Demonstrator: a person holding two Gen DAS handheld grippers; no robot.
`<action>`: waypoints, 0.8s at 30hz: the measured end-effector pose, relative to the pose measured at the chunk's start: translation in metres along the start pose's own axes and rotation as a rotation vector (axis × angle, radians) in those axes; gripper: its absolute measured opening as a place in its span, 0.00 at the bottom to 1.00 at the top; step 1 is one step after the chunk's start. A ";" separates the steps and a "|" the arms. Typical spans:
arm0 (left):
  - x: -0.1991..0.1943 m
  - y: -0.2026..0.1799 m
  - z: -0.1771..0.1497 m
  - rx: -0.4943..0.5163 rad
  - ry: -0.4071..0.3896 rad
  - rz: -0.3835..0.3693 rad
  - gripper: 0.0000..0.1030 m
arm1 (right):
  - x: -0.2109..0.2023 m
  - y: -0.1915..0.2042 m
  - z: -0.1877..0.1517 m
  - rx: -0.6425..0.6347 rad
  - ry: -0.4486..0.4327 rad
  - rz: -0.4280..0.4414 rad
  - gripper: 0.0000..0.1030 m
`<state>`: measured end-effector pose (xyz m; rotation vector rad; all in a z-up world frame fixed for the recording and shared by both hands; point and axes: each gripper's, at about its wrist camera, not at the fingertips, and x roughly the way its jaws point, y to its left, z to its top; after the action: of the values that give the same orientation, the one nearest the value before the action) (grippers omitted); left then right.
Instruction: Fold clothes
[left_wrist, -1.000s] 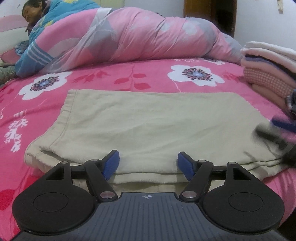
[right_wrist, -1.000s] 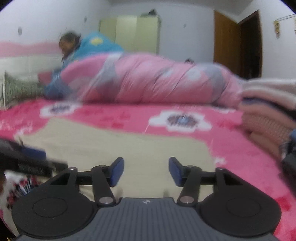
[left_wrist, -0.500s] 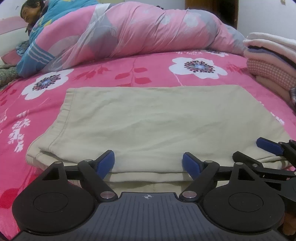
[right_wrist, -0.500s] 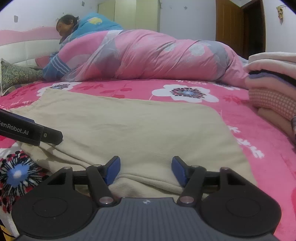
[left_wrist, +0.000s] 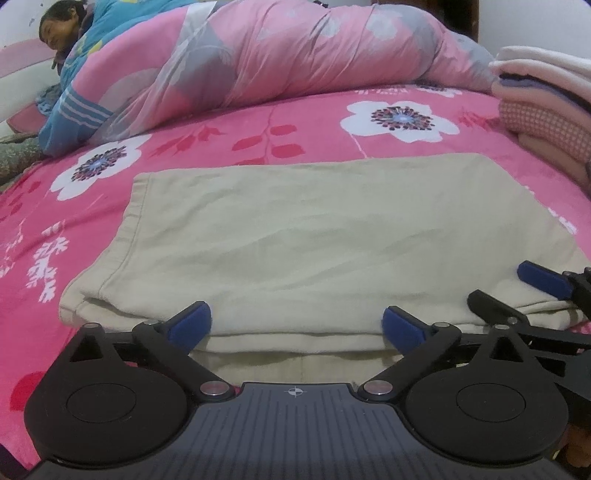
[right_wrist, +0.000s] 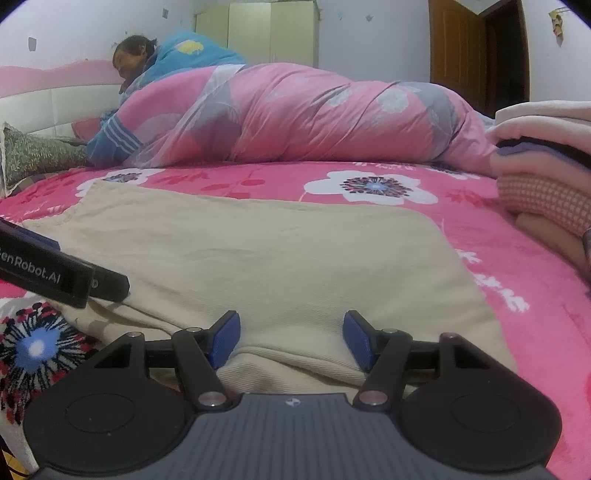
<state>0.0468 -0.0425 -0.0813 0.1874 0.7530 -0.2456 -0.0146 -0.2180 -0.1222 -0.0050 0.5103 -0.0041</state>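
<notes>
Folding is partway: beige garment (left_wrist: 314, 236) lies doubled ahead of both claws; left claw (left_wrist: 295, 326) opening, empty; right claw (right_wrist: 291, 341) spread over its near edge, ungripped.

We see our left gripper (left_wrist: 296, 325) as a black plastic frame: two round flat discs, angled link arms with silver pivot screws, and blue rubber pads (left_wrist: 190, 325) on the fingertips. A dark grey ribbed housing with a small crosshair mark sits between the discs. Our right gripper (right_wrist: 291, 339) has the same build. In its view, the left gripper's black side bar carries white lettering ending "enRobot.AI".
</notes>
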 end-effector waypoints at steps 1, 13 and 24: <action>0.000 0.000 0.000 -0.002 0.002 0.004 0.99 | 0.000 0.000 0.000 0.001 -0.002 0.000 0.63; -0.001 -0.002 0.001 -0.029 0.035 0.052 1.00 | -0.002 -0.001 -0.006 0.008 -0.031 0.013 0.64; -0.007 0.004 -0.004 -0.062 0.008 0.013 1.00 | -0.004 -0.003 -0.011 0.008 -0.067 0.027 0.64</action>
<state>0.0408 -0.0367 -0.0787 0.1349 0.7663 -0.2086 -0.0237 -0.2213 -0.1298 0.0091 0.4429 0.0206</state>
